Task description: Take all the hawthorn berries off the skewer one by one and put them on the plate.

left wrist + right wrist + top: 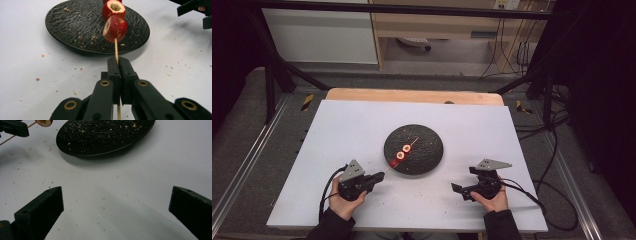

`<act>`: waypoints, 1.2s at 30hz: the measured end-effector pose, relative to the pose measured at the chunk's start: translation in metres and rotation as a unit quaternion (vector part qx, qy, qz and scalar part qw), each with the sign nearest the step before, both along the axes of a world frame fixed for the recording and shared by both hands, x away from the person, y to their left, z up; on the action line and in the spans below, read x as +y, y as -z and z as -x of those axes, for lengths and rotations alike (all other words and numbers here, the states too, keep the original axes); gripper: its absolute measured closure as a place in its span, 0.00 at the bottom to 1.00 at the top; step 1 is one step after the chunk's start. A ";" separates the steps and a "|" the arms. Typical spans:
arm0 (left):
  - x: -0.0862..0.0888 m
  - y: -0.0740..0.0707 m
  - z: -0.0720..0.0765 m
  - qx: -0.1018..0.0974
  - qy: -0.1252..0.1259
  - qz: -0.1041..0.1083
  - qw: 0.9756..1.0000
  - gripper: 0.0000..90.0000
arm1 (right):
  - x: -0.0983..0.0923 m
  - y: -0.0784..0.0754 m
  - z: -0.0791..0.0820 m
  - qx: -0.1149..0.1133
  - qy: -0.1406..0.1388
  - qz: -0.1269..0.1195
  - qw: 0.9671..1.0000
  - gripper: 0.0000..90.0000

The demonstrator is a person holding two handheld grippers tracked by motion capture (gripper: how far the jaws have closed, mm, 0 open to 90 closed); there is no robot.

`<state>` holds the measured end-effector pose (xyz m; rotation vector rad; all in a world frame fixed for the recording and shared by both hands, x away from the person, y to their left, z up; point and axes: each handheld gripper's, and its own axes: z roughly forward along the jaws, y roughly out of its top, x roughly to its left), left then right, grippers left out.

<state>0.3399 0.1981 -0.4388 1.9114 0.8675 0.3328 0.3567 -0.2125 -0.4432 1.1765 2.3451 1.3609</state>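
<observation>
A thin wooden skewer carries red cored fruit pieces over a round black textured plate. In the high view the fruit pieces sit above the plate's near left part. My left gripper is shut on the skewer's near end; its jaws pinch the stick just in front of the plate's rim. My right gripper rests to the right of the plate, held low over the table. Its jaws stand wide open with nothing between them, seen as fingertips at both sides of the right gripper view.
The plate lies mid-table on a white sheet sprinkled with small crumbs. A wooden table edge shows at the back. Cables trail from both grippers toward the near edge and right side.
</observation>
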 end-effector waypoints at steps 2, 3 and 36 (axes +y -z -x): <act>-0.002 0.001 0.000 0.000 0.005 -0.003 1.000 0.98 | 0.004 0.000 -0.001 0.000 -0.002 -0.002 1.000 0.01; -0.002 0.001 0.001 -0.002 0.006 -0.002 1.000 0.98 | 0.006 0.000 -0.001 0.000 -0.001 -0.003 1.000 0.01; -0.016 0.001 0.010 -0.025 0.026 -0.009 0.999 0.98 | 0.082 -0.037 -0.040 0.014 -0.013 -0.087 0.996 0.16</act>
